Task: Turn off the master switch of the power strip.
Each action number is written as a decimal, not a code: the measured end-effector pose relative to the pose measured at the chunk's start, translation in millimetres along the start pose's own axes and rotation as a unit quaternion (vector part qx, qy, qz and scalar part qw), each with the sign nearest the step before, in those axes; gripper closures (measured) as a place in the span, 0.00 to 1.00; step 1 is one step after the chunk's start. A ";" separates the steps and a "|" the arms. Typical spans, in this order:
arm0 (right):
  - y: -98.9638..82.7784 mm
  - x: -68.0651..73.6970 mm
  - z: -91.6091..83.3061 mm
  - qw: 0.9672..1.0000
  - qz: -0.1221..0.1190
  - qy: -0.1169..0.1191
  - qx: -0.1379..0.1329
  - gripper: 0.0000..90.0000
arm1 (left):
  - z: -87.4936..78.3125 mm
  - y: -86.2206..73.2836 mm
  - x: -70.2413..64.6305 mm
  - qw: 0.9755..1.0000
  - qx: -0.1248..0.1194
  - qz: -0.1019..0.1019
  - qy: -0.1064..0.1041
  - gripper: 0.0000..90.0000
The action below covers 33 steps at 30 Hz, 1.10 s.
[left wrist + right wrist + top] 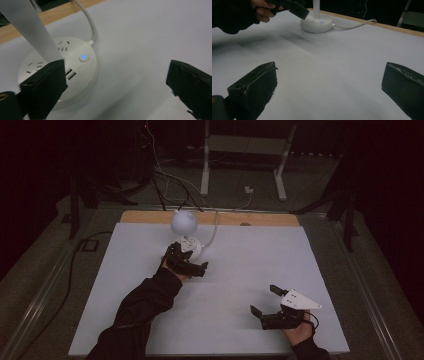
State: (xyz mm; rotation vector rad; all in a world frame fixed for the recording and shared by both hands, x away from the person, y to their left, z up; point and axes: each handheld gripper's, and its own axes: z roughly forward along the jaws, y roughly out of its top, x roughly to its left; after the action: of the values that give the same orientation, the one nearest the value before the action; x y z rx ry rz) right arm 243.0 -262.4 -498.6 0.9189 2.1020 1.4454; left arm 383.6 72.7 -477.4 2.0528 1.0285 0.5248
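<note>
Round white power hub (191, 247) sits on the white table sheet (240, 270) near the far edge, left of centre, blue button light (84, 57) on. White lamp globe (183, 222) stands up from it on a white stem (32, 27); in the left gripper view the stem crosses right above the hub's sockets. White cord (215, 227) runs from the hub off toward the wooden table edge (260, 219). Left gripper (186, 262) just at the hub's near side, jaws wide apart, holding nothing; one jaw overlaps the hub's USB ports in its own view, contact unclear. Right gripper (264, 301) well apart at the near right, jaws spread wide, empty, bare sheet between them. Floor cables and a metal frame (245, 150) beyond the table
</note>
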 end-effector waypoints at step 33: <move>0.7 -2.3 -2.0 1.000 0.004 -0.001 -0.009 0.00 | 24.0 10.8 7.2 0.998 -0.017 -0.007 0.055 0.75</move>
State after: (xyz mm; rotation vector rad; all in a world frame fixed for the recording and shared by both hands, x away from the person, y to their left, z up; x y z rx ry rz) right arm 243.4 -265.1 -497.2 0.9214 2.0841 1.4640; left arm 408.6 63.6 -483.8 2.0040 1.0898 0.6496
